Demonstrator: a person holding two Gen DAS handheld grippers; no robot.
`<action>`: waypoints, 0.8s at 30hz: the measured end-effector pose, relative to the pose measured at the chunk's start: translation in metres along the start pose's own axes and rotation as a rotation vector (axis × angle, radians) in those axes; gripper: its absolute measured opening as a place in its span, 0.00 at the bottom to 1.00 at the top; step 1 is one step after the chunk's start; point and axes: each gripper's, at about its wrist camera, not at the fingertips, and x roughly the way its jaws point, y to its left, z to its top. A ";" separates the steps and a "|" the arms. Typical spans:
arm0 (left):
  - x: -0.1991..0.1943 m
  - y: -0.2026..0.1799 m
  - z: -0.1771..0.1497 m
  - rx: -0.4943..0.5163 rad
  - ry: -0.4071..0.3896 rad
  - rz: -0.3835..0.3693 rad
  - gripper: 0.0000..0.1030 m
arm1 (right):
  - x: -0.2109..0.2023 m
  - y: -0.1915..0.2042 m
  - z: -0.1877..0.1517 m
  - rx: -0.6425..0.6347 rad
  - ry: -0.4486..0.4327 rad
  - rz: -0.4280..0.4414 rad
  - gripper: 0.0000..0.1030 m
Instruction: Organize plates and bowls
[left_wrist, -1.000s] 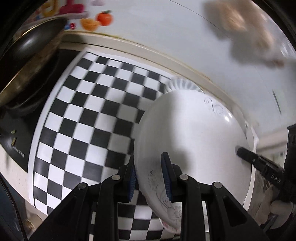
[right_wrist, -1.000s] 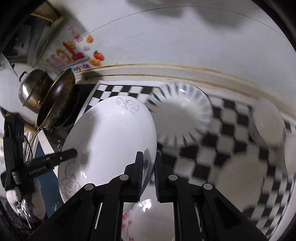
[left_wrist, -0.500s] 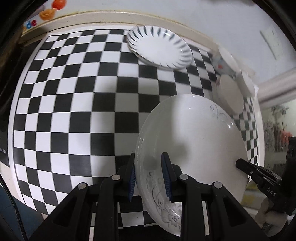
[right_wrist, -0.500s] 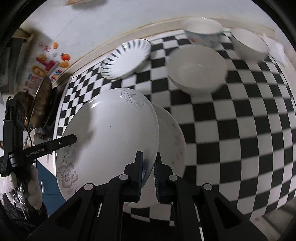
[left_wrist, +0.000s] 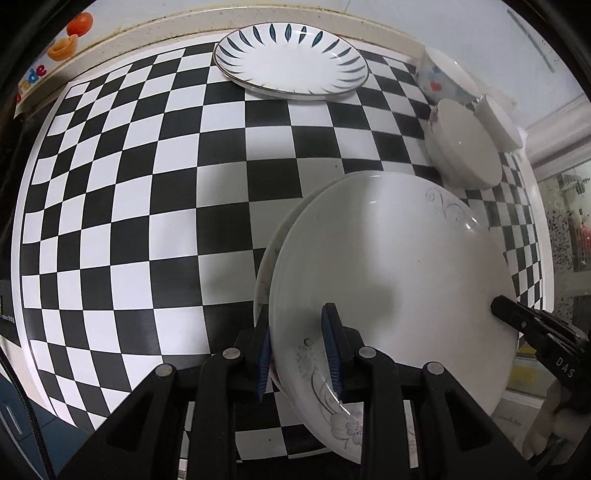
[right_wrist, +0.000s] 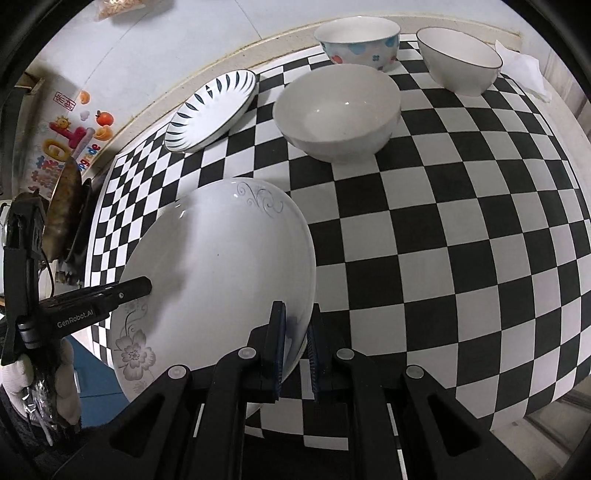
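While both tongs clamp opposite rims, floral plate (left_wrist: 399, 273) between them

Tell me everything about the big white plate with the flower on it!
The big white plate looks like glossy ceramic, with a grey flower near one rim and a grey swirl opposite. It is tilted above the checkered table, over another plate peeking out beneath. The left gripper and right gripper each pinch its rim on opposite sides.

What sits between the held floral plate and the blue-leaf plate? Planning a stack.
Nothing: only bare checkered mat separates floral plate from blue-leaf plate, in the left wrist view.
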 end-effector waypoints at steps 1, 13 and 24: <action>0.002 -0.001 0.000 0.003 0.004 0.004 0.23 | 0.000 0.000 0.000 -0.001 0.000 -0.002 0.12; 0.017 -0.006 -0.006 0.023 0.044 0.024 0.23 | 0.006 -0.003 -0.002 -0.015 0.019 -0.032 0.12; 0.022 -0.001 -0.009 -0.002 0.070 -0.009 0.23 | 0.010 -0.014 -0.003 0.039 0.048 0.008 0.15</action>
